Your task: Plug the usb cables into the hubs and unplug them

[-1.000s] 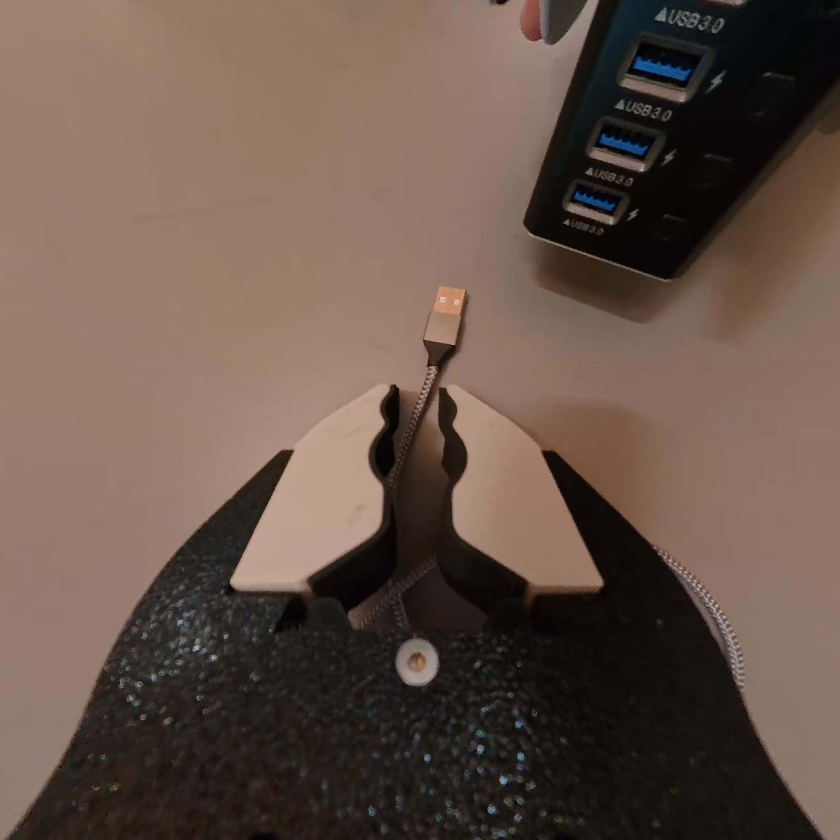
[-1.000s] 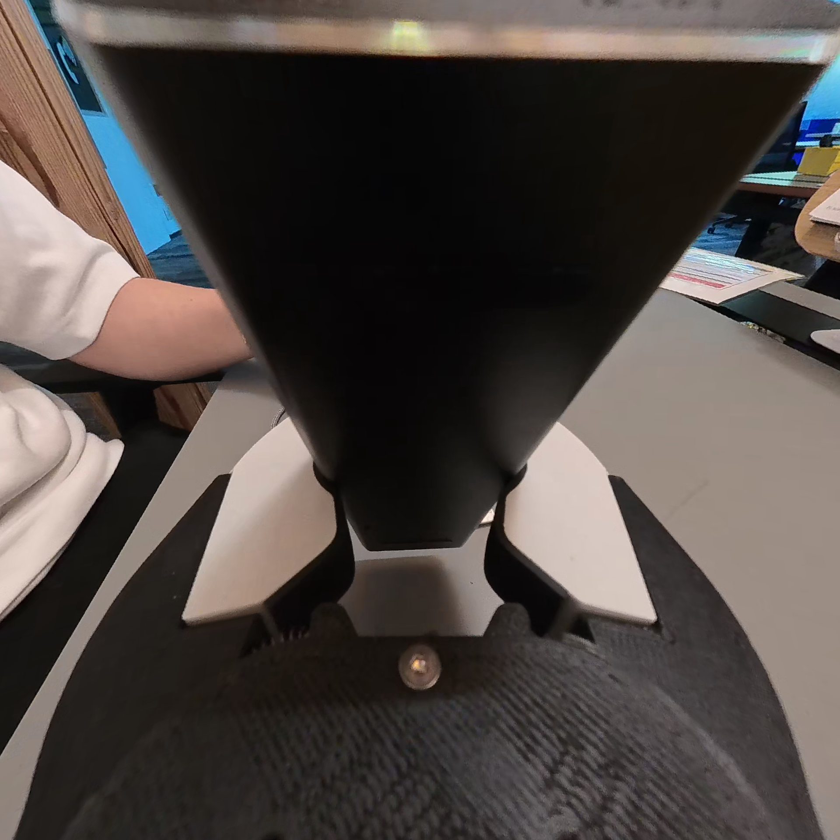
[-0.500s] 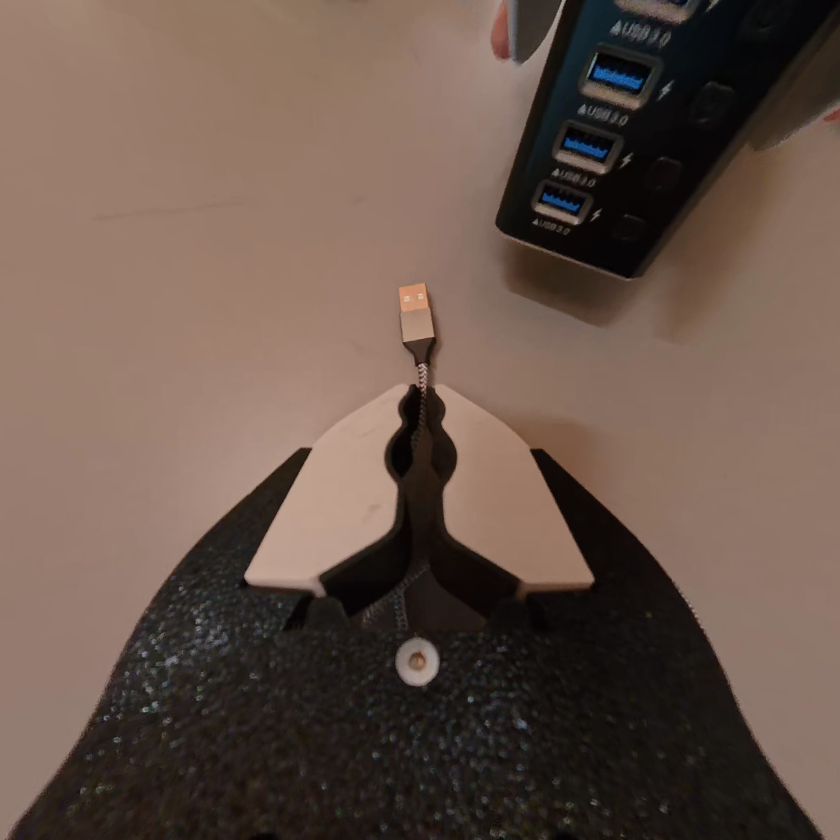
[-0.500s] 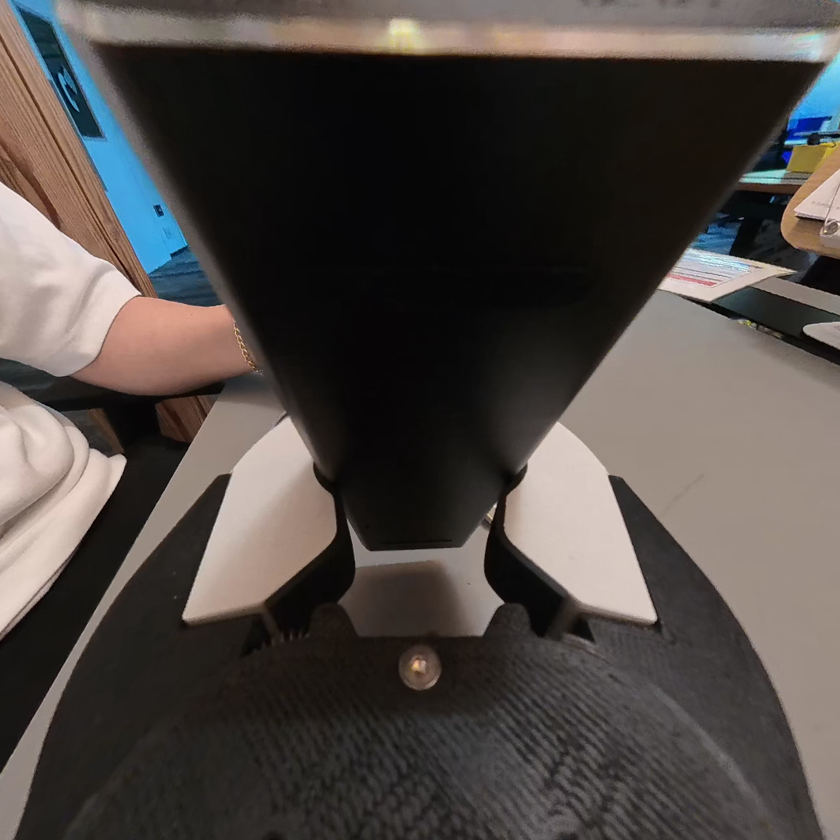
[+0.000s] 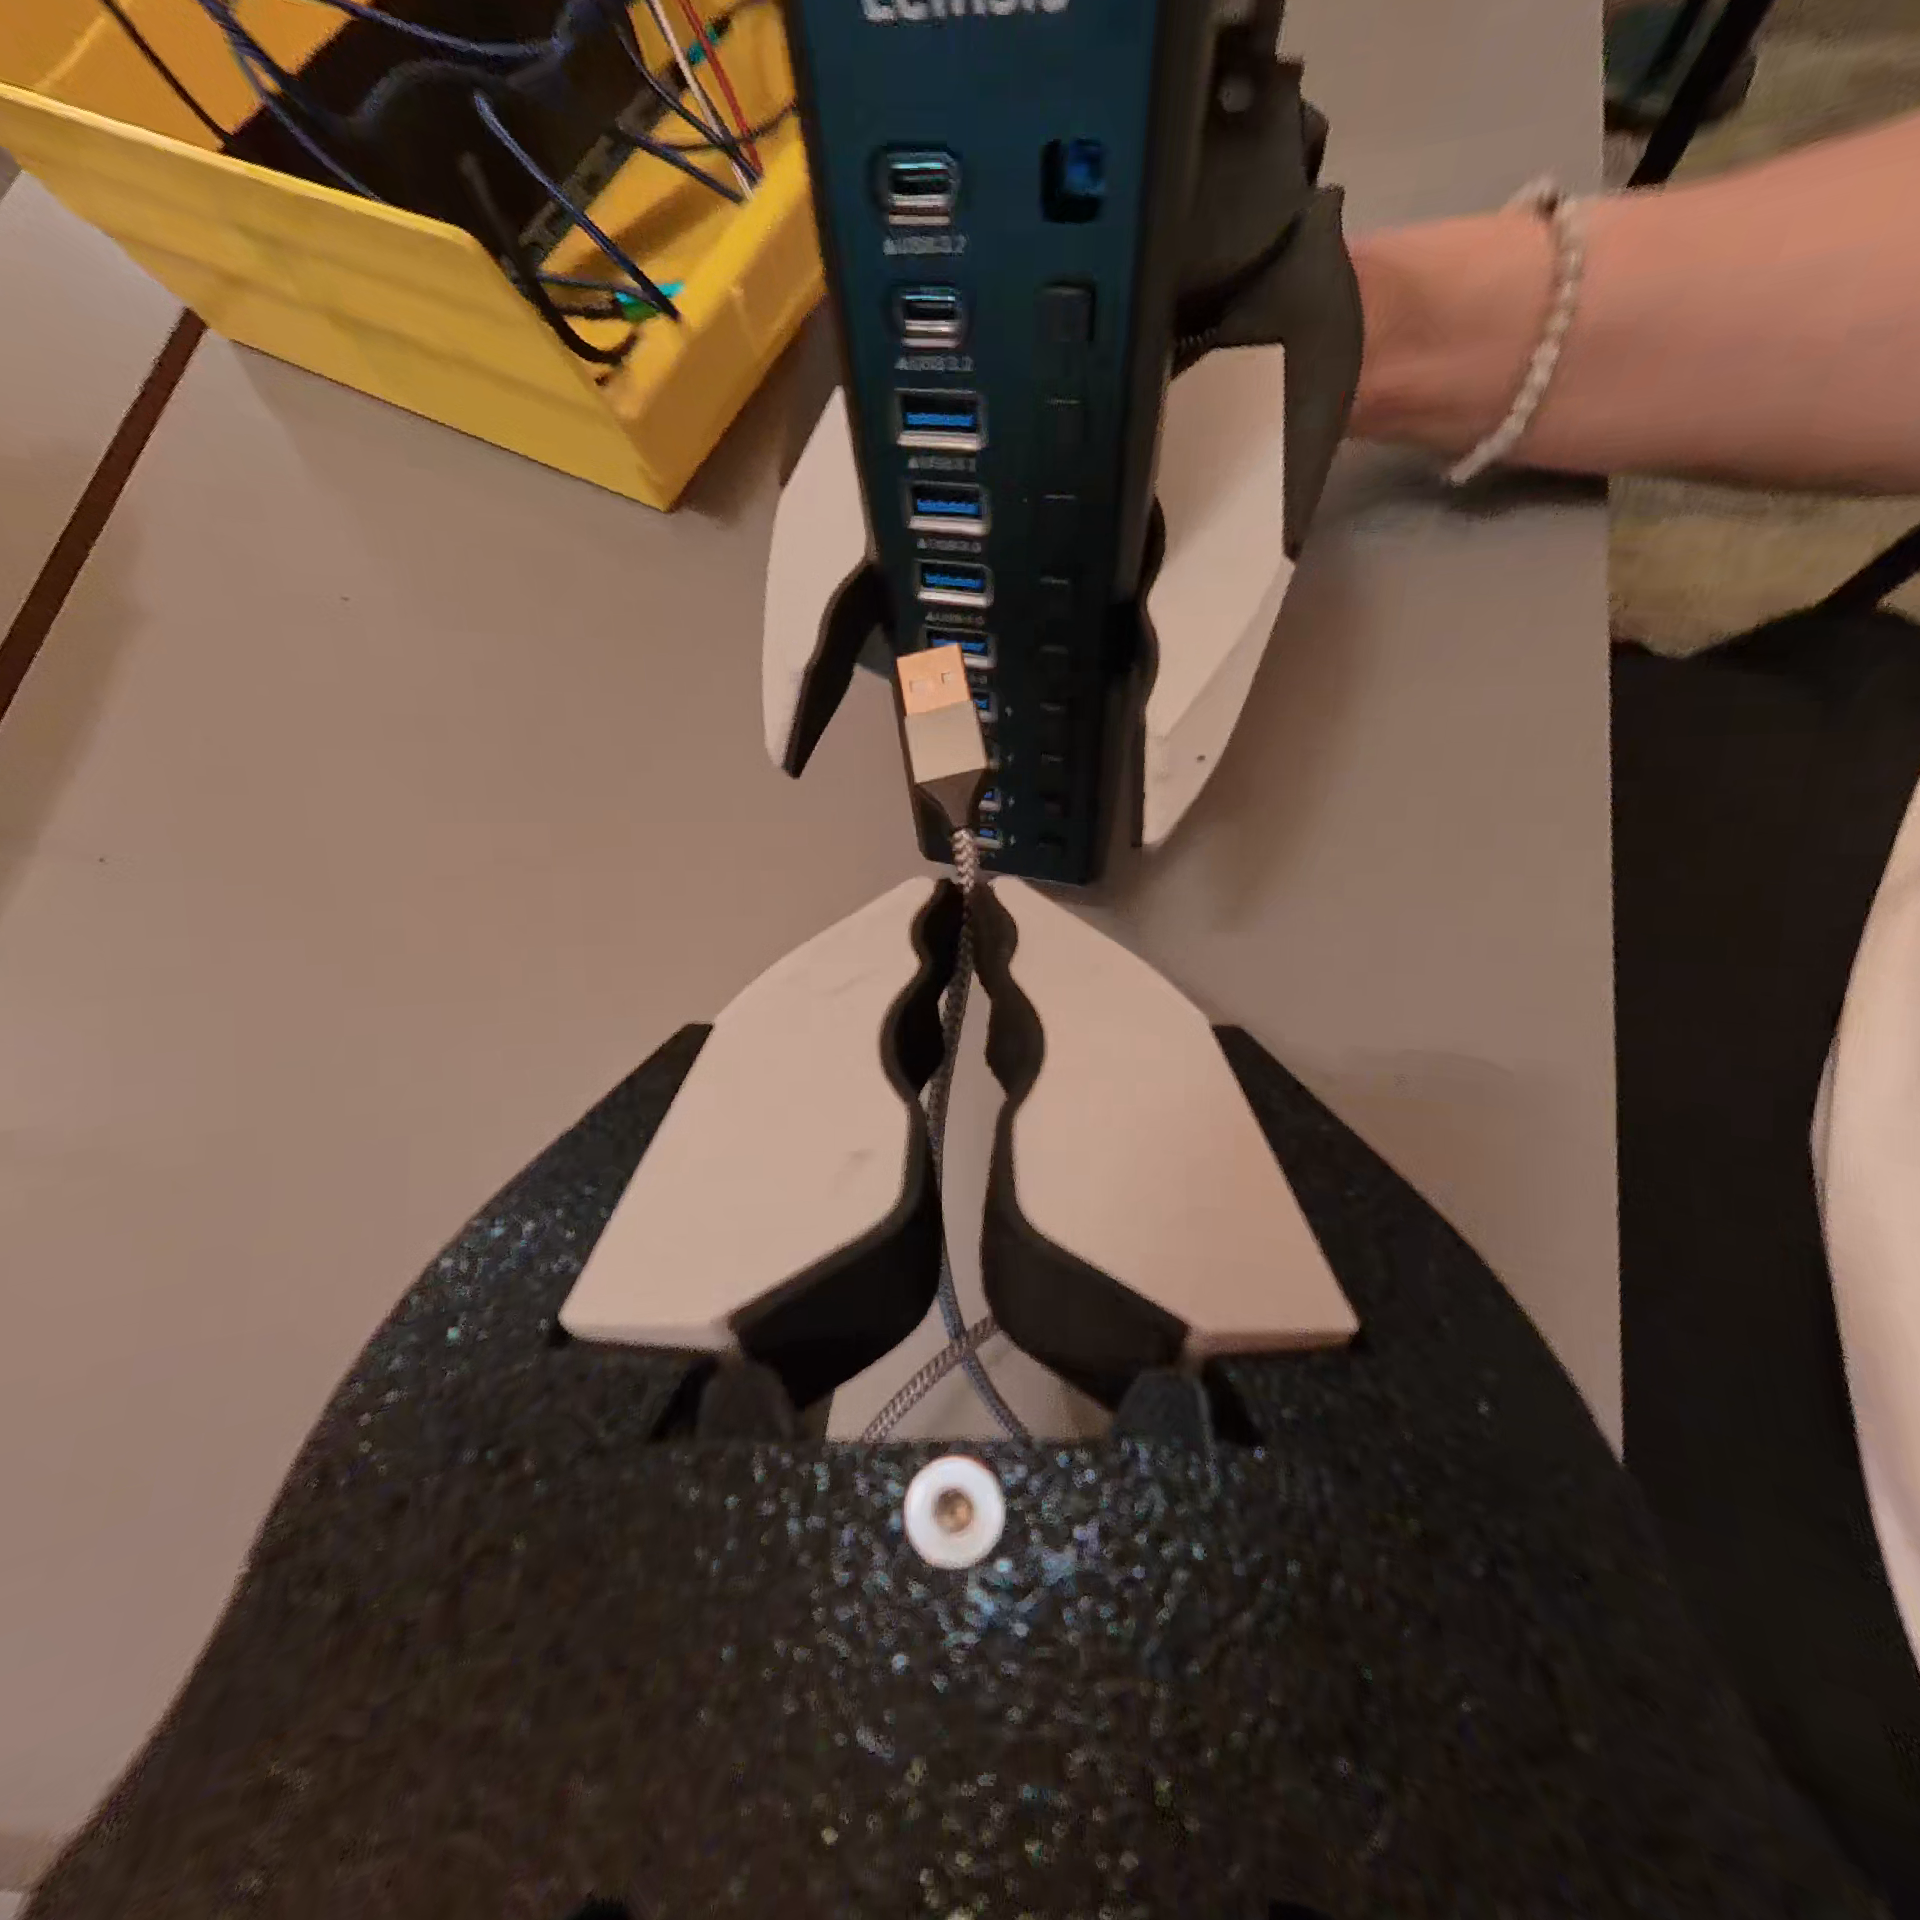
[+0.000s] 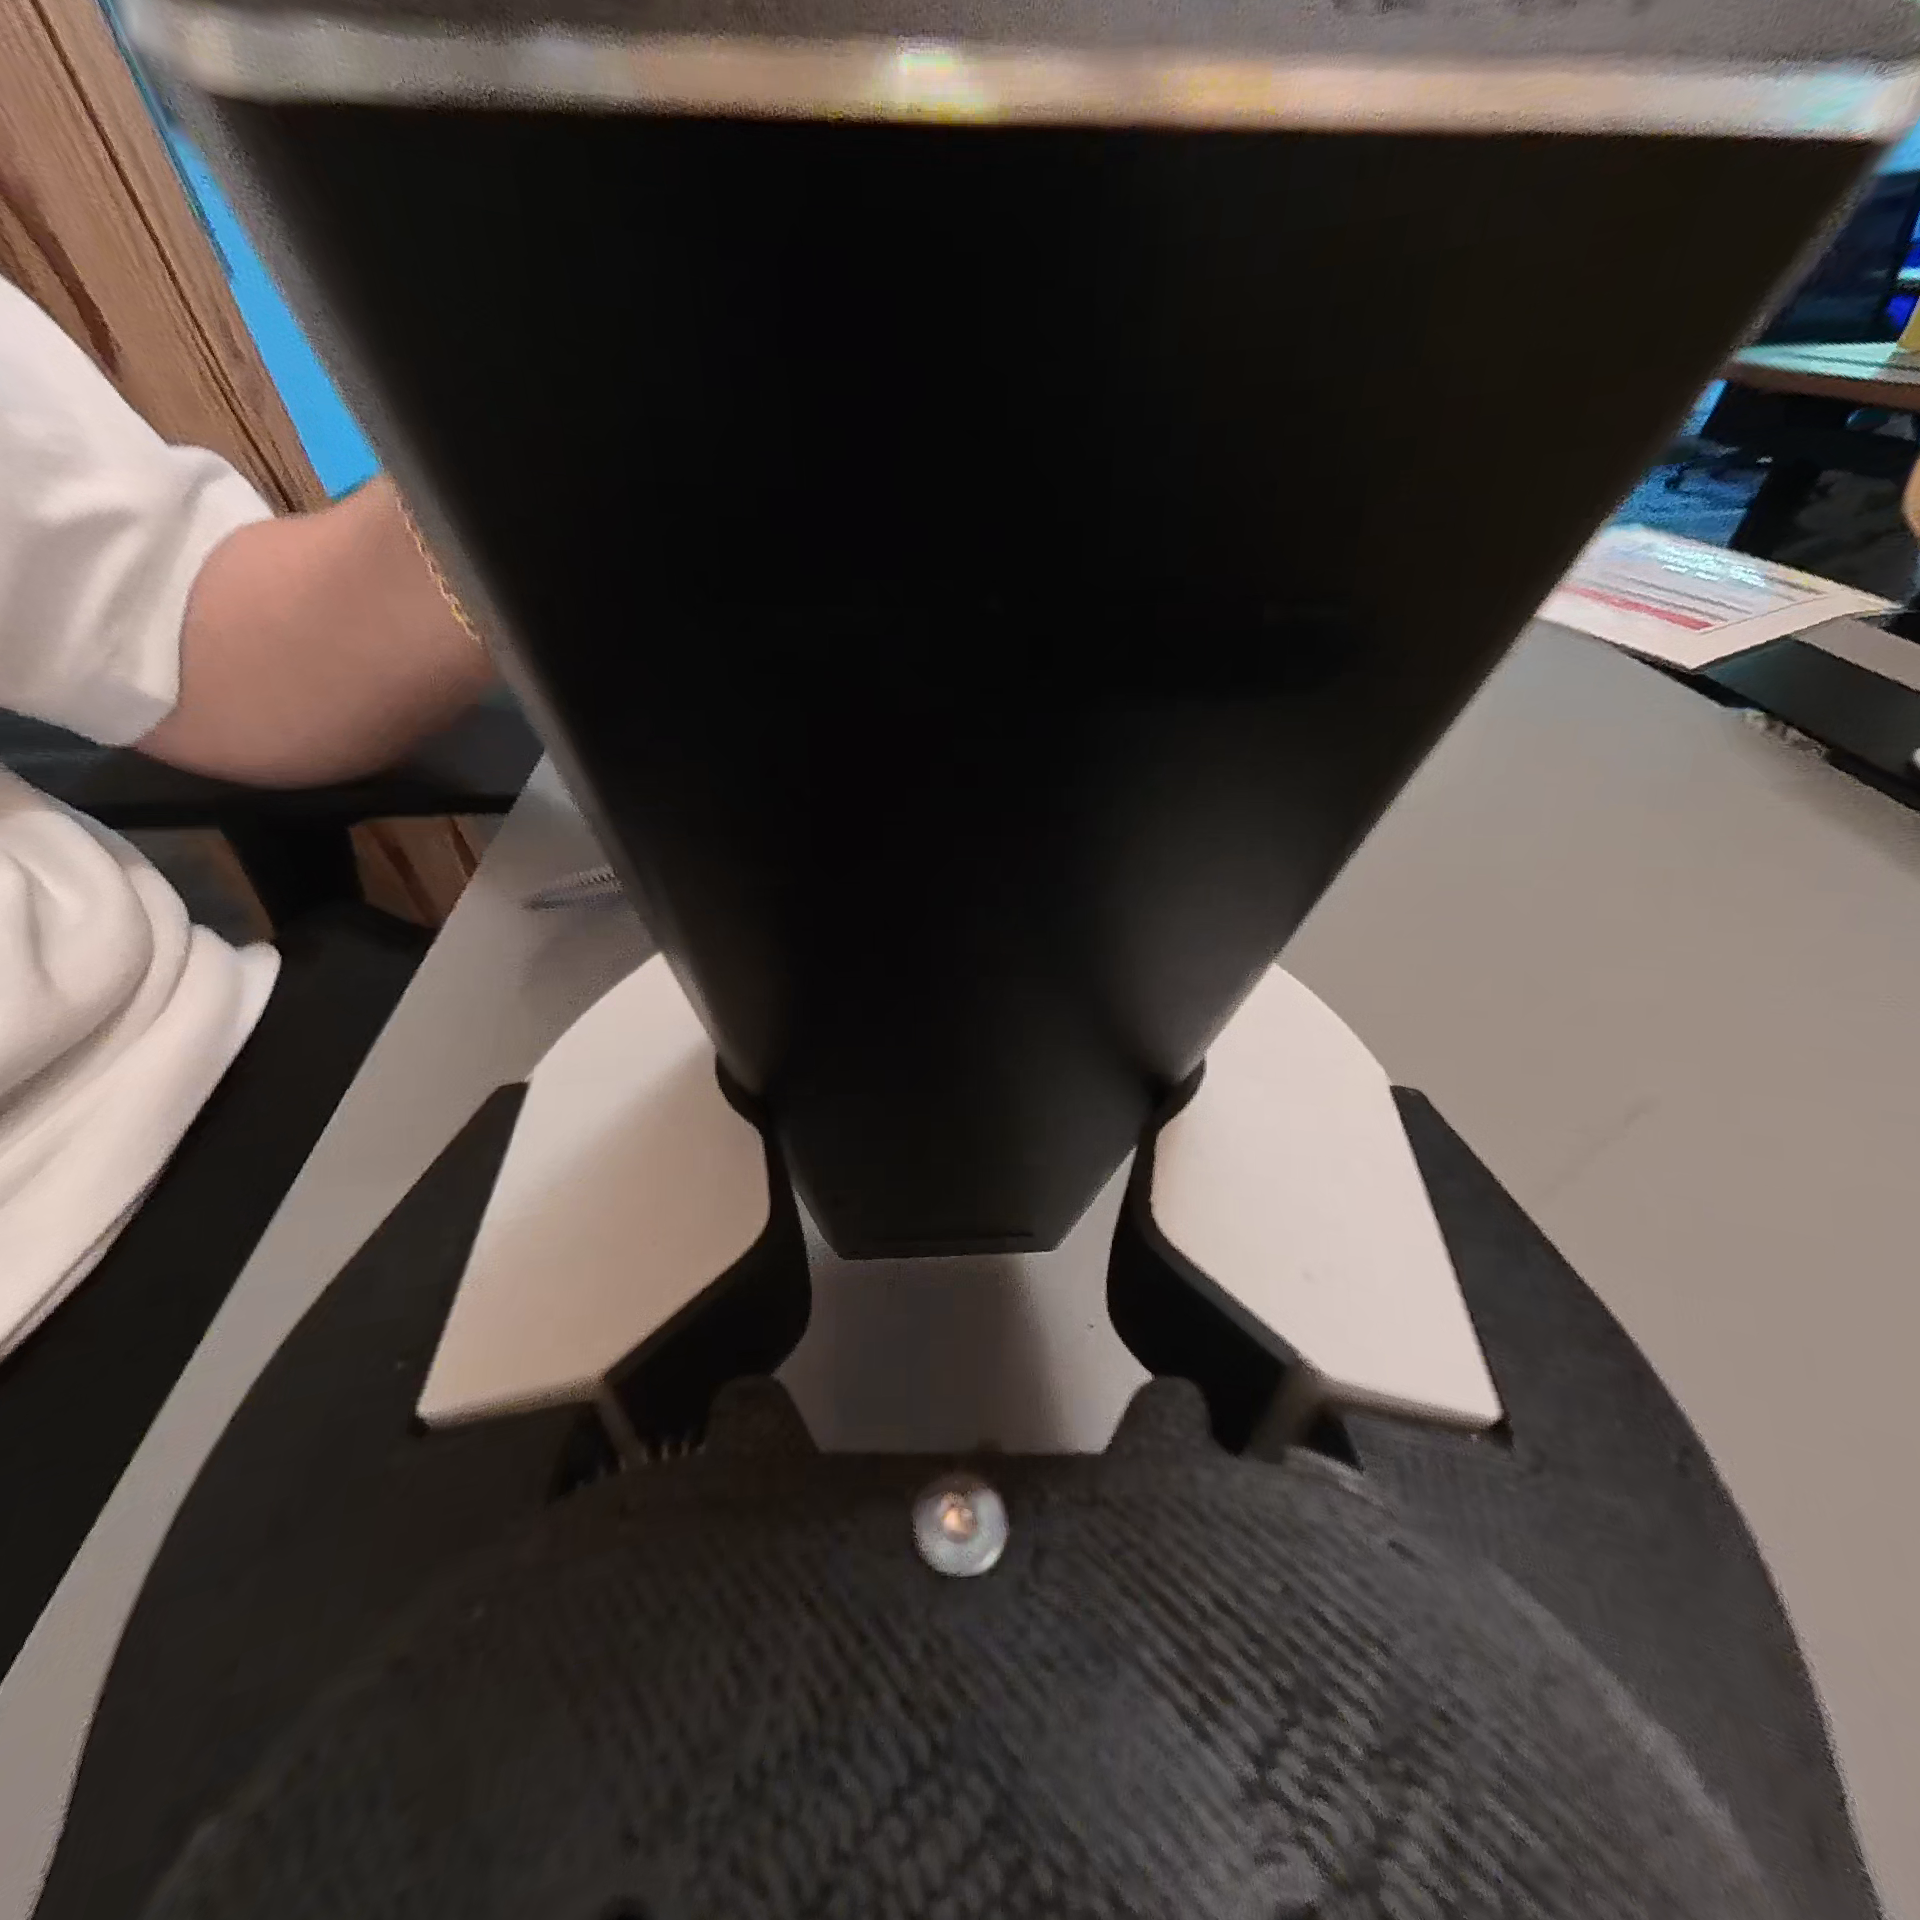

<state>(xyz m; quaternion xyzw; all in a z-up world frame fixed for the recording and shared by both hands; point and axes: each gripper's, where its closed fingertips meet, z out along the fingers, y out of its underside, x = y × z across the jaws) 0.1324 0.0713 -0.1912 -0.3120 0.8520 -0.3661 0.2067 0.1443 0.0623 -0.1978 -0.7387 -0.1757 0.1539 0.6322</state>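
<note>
In the left wrist view my left gripper (image 5: 961,896) is shut on a grey braided USB cable (image 5: 951,1039). Its metal plug (image 5: 940,717) sticks out past the fingertips and points at the lower blue ports of a long dark hub (image 5: 997,436). I cannot tell if the plug touches a port. The right gripper's pale fingers (image 5: 1216,644) clamp the hub's sides from the far side. In the right wrist view my right gripper (image 6: 956,1101) is shut on the hub, whose black back (image 6: 956,623) fills the view.
A yellow bin (image 5: 436,301) with several cables stands at the back left on the grey table (image 5: 416,831). A person's forearm with a bracelet (image 5: 1538,332) is at the right. The table's right edge (image 5: 1610,1039) is close. A sleeve and arm (image 6: 260,644) show at the left. My two grippers' fingertips are within a few centimetres of each other.
My left gripper closed on the cable, then swung up from looking down at the table to face the hub. The plug now sits in front of the hub's lower ports.
</note>
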